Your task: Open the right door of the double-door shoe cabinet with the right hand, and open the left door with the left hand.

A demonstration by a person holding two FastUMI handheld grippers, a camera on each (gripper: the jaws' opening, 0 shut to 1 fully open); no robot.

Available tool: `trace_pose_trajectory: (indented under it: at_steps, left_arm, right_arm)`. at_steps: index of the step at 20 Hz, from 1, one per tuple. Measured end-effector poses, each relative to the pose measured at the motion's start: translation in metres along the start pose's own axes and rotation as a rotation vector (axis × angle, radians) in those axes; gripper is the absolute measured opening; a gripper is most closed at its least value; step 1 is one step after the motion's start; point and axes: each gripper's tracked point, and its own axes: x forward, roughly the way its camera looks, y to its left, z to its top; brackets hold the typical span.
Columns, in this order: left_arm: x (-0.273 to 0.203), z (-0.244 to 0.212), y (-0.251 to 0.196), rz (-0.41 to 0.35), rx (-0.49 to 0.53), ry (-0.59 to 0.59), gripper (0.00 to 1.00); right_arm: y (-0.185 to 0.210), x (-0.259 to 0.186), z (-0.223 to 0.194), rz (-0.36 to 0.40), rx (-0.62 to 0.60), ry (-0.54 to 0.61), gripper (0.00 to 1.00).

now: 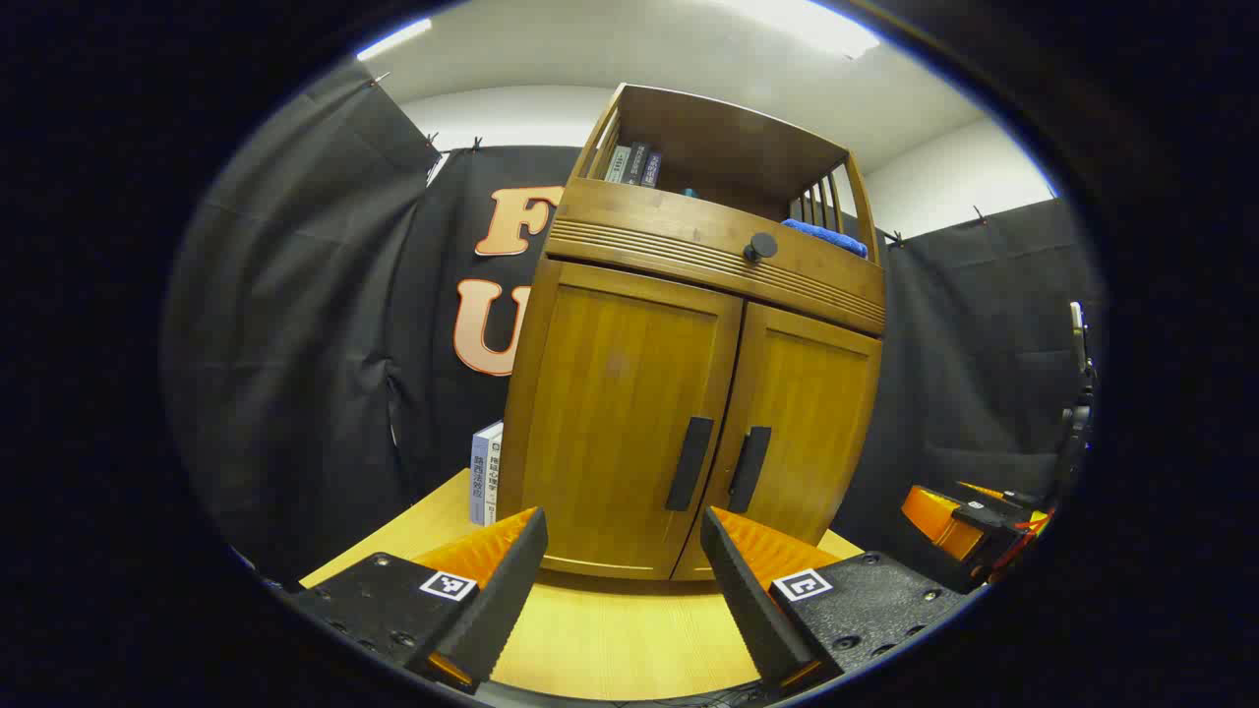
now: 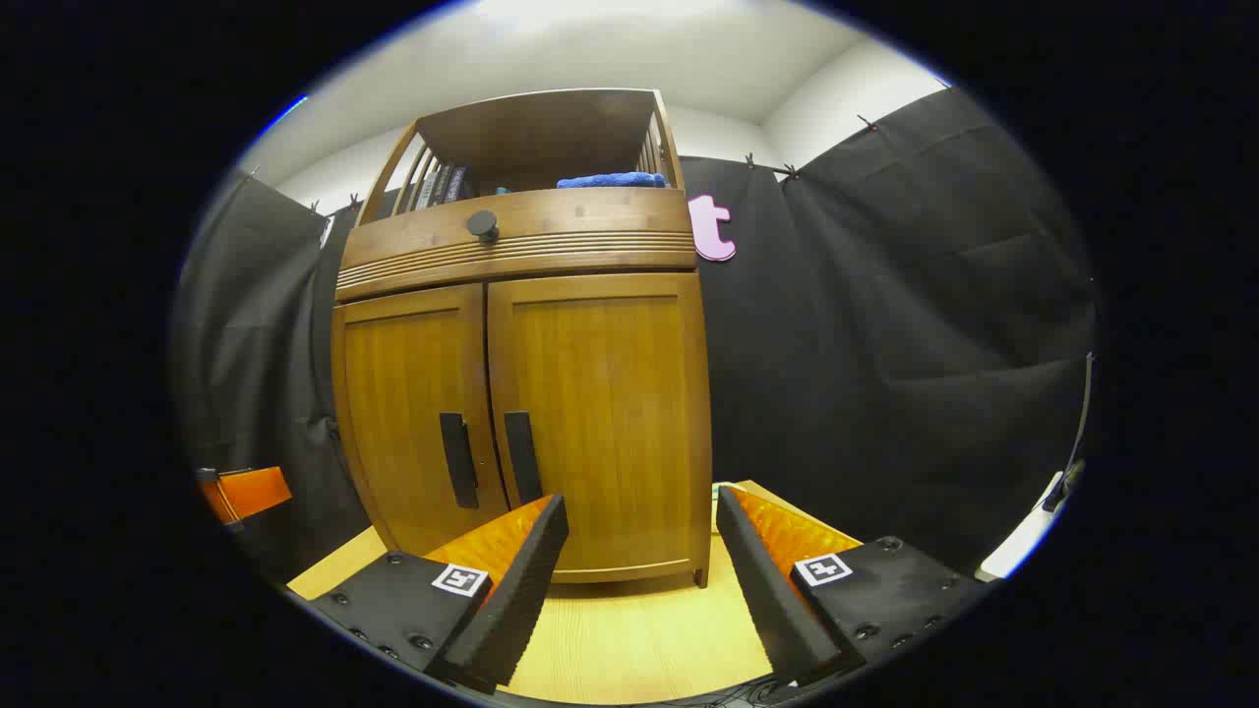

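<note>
Wooden shoe cabinet (image 1: 689, 393) doors closed, tongs (image 2: 639, 551) apart

Double-door shoe cabinet (image 1: 689, 324), brown wood, stands upright on a light wooden table (image 1: 610, 639). Left door (image 1: 620, 413) and right door (image 1: 802, 433) both closed, flush. Each bears a dark vertical handle beside the centre seam: left handle (image 1: 689, 463), right handle (image 1: 749, 469). Ribbed band and round knob (image 1: 759, 246) above the doors.
</note>
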Motion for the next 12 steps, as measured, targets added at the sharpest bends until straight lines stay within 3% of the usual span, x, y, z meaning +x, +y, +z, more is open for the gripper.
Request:
trace_pose_trajectory:
  at_steps: [2, 3, 12]
  left_arm:
    - [-0.001, 0.001, 0.004, 0.013, 0.001, -0.007, 0.93]
    - [-0.002, 0.003, 0.003, 0.013, 0.001, -0.011, 0.95]
    - [-0.004, 0.001, 0.004, 0.003, 0.013, -0.006, 0.92]
  right_arm:
    - [0.004, -0.001, 0.0, 0.012, -0.012, -0.001, 0.89]
    - [0.005, -0.002, 0.0, 0.015, -0.015, -0.001, 0.98]
    - [0.014, -0.007, 0.0, 0.028, -0.02, 0.012, 0.98]
